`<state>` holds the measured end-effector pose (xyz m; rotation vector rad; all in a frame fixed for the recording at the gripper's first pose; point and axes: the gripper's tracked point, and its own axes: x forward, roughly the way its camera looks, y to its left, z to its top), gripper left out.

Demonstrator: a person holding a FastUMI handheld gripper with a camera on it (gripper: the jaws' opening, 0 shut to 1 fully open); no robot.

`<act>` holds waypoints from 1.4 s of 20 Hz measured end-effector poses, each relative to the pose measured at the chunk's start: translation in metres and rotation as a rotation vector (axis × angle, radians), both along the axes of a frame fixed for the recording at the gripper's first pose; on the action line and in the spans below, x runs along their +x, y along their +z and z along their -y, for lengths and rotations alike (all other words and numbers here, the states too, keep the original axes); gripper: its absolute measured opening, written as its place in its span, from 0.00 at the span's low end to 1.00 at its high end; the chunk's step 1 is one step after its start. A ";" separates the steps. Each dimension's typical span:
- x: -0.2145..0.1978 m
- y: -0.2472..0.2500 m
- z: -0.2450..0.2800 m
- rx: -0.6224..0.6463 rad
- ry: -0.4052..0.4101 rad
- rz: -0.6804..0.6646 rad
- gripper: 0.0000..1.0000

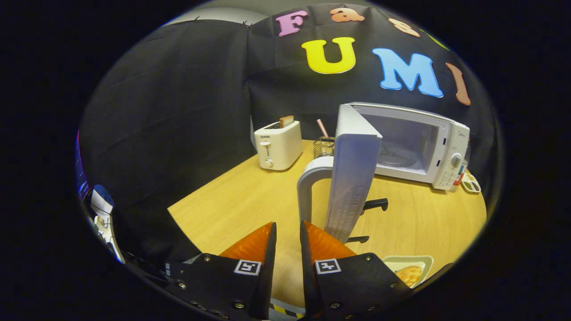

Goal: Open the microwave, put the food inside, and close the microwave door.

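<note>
The microwave [415, 147] stands on the far right part of a wooden table [241, 200], its door [352, 178] swung wide open toward the gripper, edge-on, with the curved handle [310, 178] on its outer face. Inside the lit cavity a round turntable is faintly visible. One knob sits on the control panel at the microwave's right side. The food [410, 273] lies on a pale plate [408, 263] on the near right of the table, just right of the right finger and partly hidden behind it, so what kind of food it is stays hard to tell. The gripper [287, 234] hovers above the near table edge, its two fingers close together with a narrow gap and nothing between them; the door's lower corner is just ahead of the right finger. One white toaster [277, 145] with a slice of bread sticking up stands beyond the fingers to the left, and a wire basket [323, 147] holding a striped straw sits between toaster and door. Small items beside the microwave's far right are too small to identify. Black cloth walls the booth behind the table
</note>
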<state>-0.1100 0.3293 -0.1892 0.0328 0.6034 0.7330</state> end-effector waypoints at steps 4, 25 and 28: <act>-0.033 0.050 -0.005 0.113 0.147 0.024 0.33; 0.194 0.102 0.160 0.181 -0.249 0.189 0.92; 0.224 0.075 0.171 0.140 -0.293 0.175 0.92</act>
